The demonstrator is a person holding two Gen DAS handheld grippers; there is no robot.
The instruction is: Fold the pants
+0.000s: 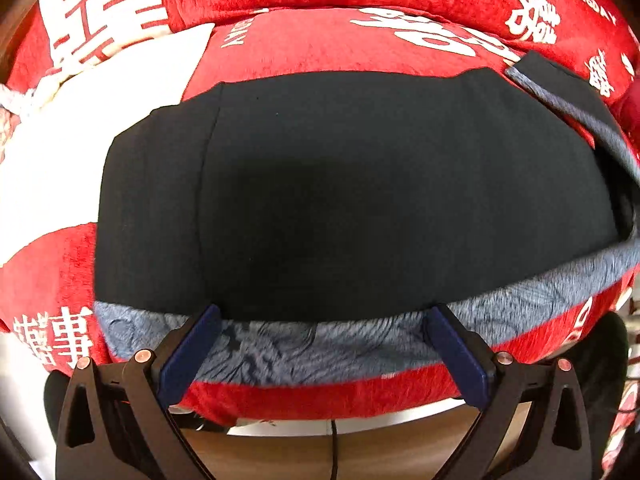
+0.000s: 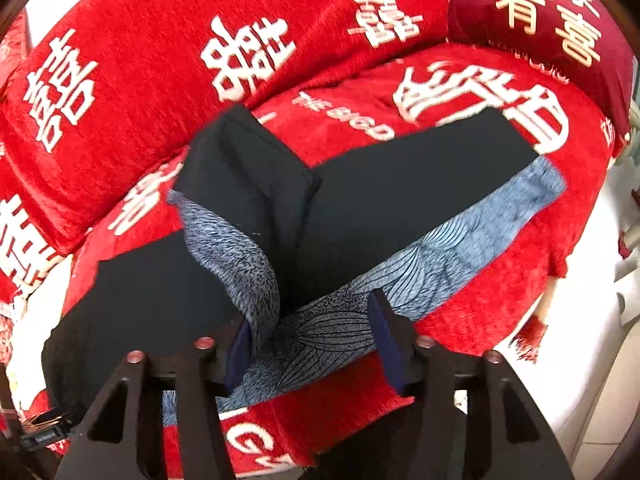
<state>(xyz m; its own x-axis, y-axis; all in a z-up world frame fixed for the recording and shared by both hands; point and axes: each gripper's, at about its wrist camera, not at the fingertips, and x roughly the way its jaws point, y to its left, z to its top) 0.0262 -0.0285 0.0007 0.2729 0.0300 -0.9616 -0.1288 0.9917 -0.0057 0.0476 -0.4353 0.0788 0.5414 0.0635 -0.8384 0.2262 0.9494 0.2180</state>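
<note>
Lying flat on the red plush sofa cover (image 1: 320, 40), the black pants with blue-grey patterned band (image 2: 400, 208) wait part-folded; both tools, left (image 1: 322, 320) and right (image 2: 308, 316), gape unclamped above the band, likely ready to regrip.

The black pants with a blue patterned band (image 1: 340, 184) run off the right edge. The raised fold (image 2: 236, 236) looks blurry.
</note>
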